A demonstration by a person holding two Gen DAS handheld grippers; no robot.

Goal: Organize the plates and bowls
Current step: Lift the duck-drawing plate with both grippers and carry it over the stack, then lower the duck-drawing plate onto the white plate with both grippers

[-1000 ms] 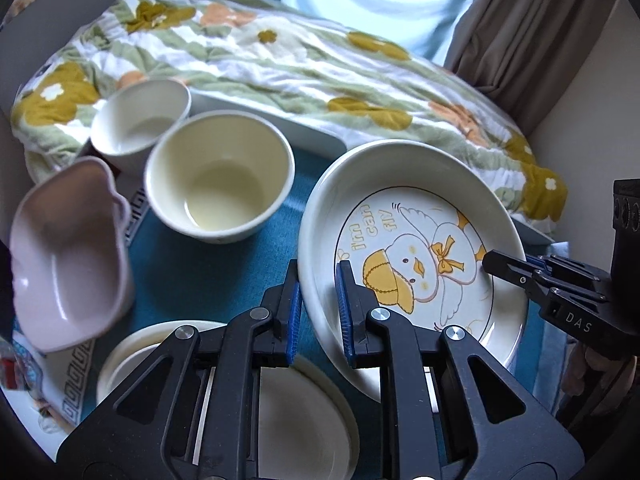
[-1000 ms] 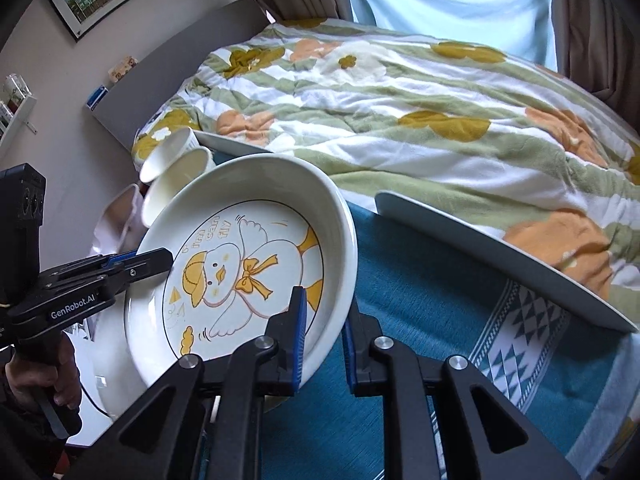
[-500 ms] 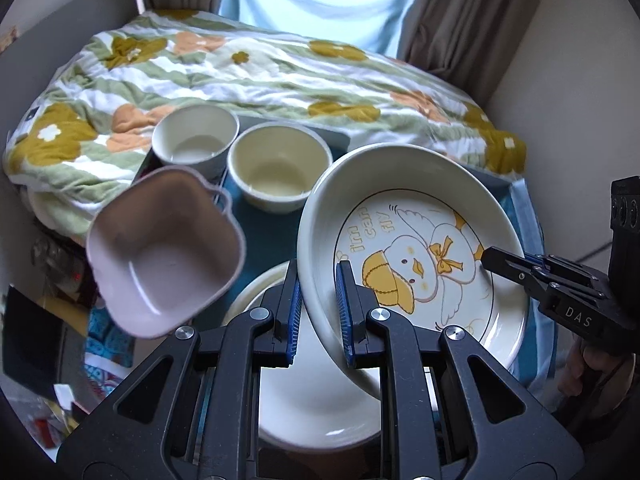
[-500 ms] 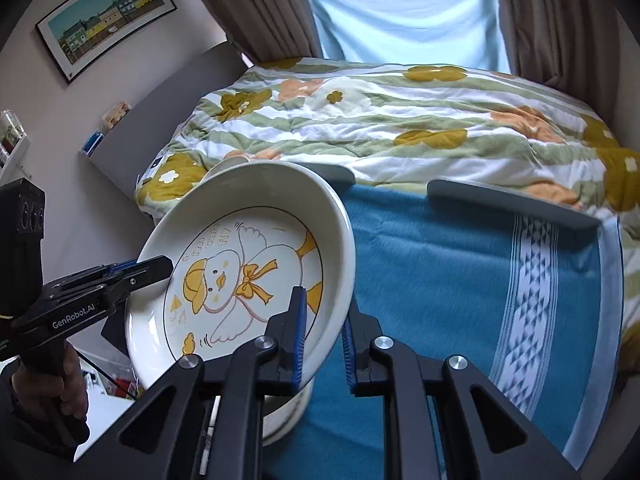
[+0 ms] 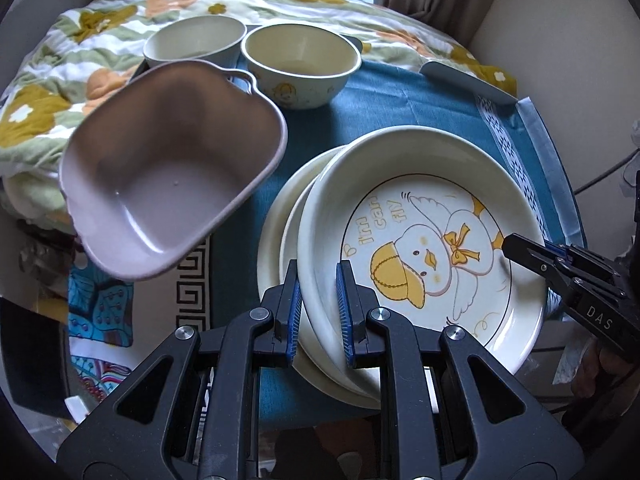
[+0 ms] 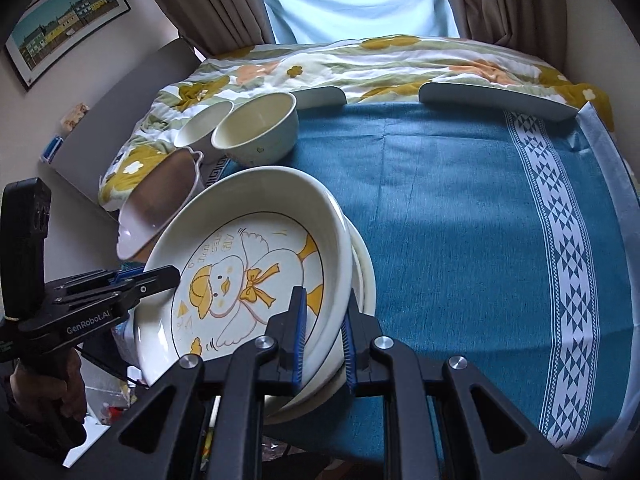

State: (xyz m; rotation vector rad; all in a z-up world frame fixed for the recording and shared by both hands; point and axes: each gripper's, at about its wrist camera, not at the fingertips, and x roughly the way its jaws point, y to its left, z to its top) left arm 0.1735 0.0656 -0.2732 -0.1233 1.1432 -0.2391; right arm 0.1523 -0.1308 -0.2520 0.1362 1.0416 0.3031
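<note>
Nearest, the left tool (image 5: 318, 312) is clamped on the near-left rim of the duck plate (image 5: 424, 252), and the right tool (image 6: 324, 334) is clamped on the opposite rim, so the plate hangs tilted between the two. Just beneath it lies a plain cream plate (image 5: 280, 216) on the blue cloth (image 6: 460, 220) that covers the counter, near its left edge; whether the duck plate touches it is hard to tell. Left of the plates, a pink bowl (image 5: 172, 168) sits tipped at the counter's left edge. Farther back, toward the far-left corner, stand a cream bowl (image 5: 300, 60) and a white bowl (image 5: 194, 40), side by side. Beyond the counter's far edge spreads a floral quilt (image 6: 380, 64) on a bed.
</note>
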